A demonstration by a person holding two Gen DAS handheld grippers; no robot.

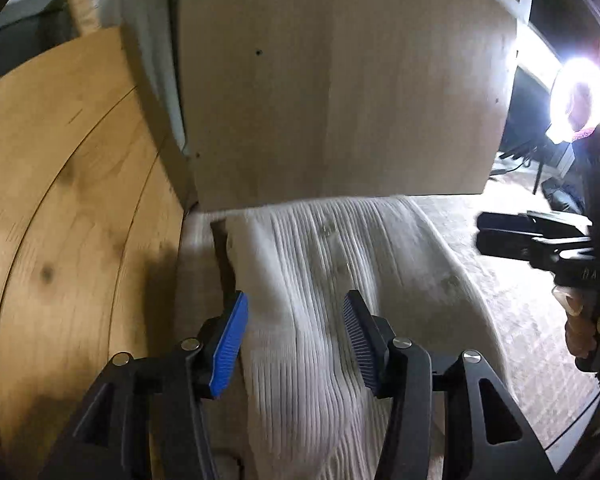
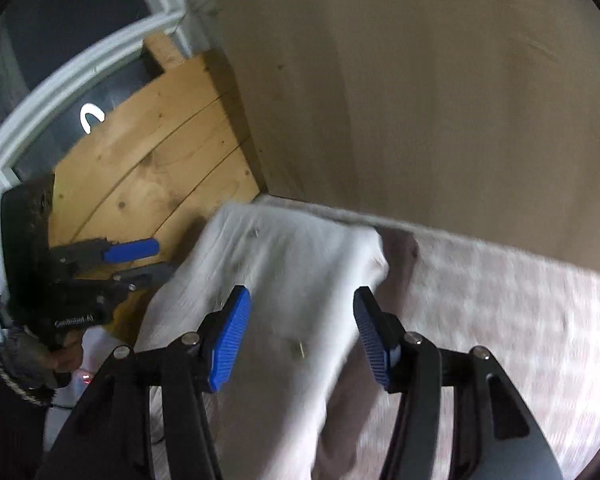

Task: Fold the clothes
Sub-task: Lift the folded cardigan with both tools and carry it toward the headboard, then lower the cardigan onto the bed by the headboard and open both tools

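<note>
A white ribbed knit garment point(image 1: 328, 280) with small buttons lies on a beige carpeted surface point(image 1: 512, 304) against a pale board. It also shows in the right wrist view point(image 2: 284, 276). My left gripper point(image 1: 296, 308) is open above the garment's near left part, its blue pads either side of the fabric, holding nothing. My right gripper point(image 2: 302, 304) is open above the garment's near right part, empty. The right gripper shows at the right edge of the left wrist view point(image 1: 532, 236). The left gripper shows at the left of the right wrist view point(image 2: 132, 258).
A pale upright board point(image 1: 340, 92) stands just behind the garment. A wooden plank panel point(image 1: 72, 200) rises on the left. A bright ring lamp point(image 1: 580, 96) shines at the far right. A dark window with white frame point(image 2: 60, 76) is at upper left.
</note>
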